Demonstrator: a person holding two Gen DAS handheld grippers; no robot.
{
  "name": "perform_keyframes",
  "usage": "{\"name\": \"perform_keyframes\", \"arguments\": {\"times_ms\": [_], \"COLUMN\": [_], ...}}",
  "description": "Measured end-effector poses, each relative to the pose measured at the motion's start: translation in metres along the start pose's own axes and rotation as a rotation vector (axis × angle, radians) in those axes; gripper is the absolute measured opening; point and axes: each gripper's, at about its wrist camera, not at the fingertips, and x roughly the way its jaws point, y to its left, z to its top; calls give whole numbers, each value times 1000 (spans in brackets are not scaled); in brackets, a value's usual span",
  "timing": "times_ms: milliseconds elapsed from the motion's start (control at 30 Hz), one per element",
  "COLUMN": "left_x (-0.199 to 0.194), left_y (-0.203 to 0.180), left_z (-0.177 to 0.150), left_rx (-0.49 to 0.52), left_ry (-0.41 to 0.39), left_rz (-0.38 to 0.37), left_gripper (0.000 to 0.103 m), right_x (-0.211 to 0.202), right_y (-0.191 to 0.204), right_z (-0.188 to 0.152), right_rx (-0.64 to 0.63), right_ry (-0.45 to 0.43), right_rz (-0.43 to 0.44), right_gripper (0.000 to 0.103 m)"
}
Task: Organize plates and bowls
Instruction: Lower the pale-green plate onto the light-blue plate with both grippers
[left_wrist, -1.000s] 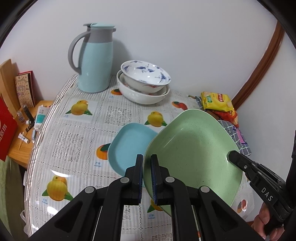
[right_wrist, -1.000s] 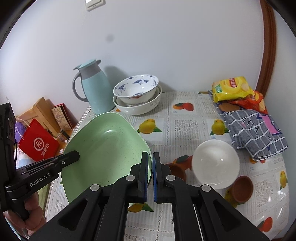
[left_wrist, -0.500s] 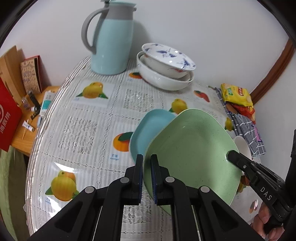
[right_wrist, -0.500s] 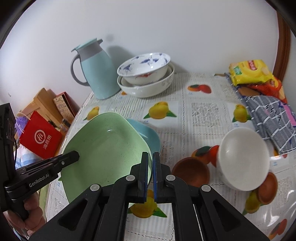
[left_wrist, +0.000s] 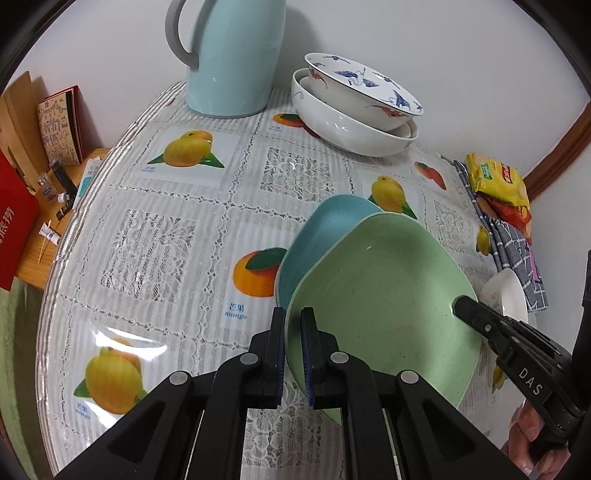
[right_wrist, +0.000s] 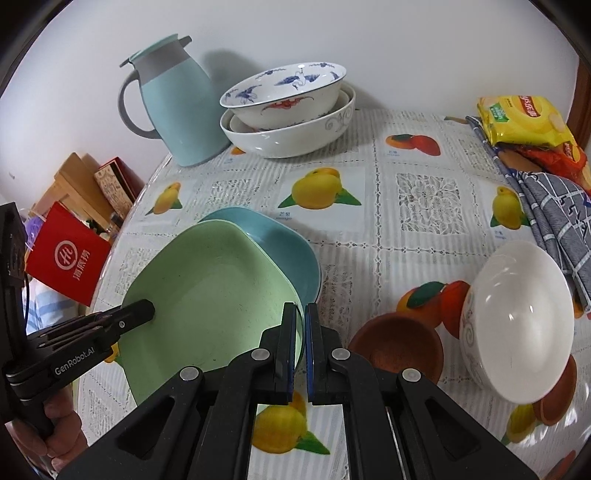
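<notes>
A green square plate (left_wrist: 384, 295) (right_wrist: 207, 291) is held by both grippers, one on each side of its rim. My left gripper (left_wrist: 293, 325) is shut on its left edge; my right gripper (right_wrist: 300, 321) is shut on its right edge. The green plate overlaps a blue square plate (left_wrist: 325, 232) (right_wrist: 284, 243) lying on the table. Whether they touch is unclear. Two stacked white bowls with blue and red patterns (left_wrist: 354, 107) (right_wrist: 288, 110) stand at the back.
A light blue jug (left_wrist: 229, 59) (right_wrist: 173, 103) stands at the back left. A white bowl (right_wrist: 517, 317), brown wooden bowls (right_wrist: 402, 350), snack packets (right_wrist: 524, 122) and a checked cloth (right_wrist: 554, 206) lie to the right. The table edge (left_wrist: 48, 295) drops off at the left.
Both grippers have carried the green plate down and forward over the blue plate, closer to the table. Both grips stay shut.
</notes>
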Motion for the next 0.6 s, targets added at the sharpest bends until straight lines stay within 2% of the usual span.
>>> {"name": "perform_keyframes", "arguments": {"times_ms": [367,600], "left_x": [15,21], "left_y": [2,3], "left_z": [15,18], "left_rx": [0,3], "left_ry": [-11,-3], "left_rz": [39,23], "left_gripper": [9,9], "right_x": [23,42], "right_y": [5,2], "right_z": [24,33], "right_rx": [-42,-51], "right_ry": [21,43], "right_rz": [-27,-35], "right_gripper": [5,7]}}
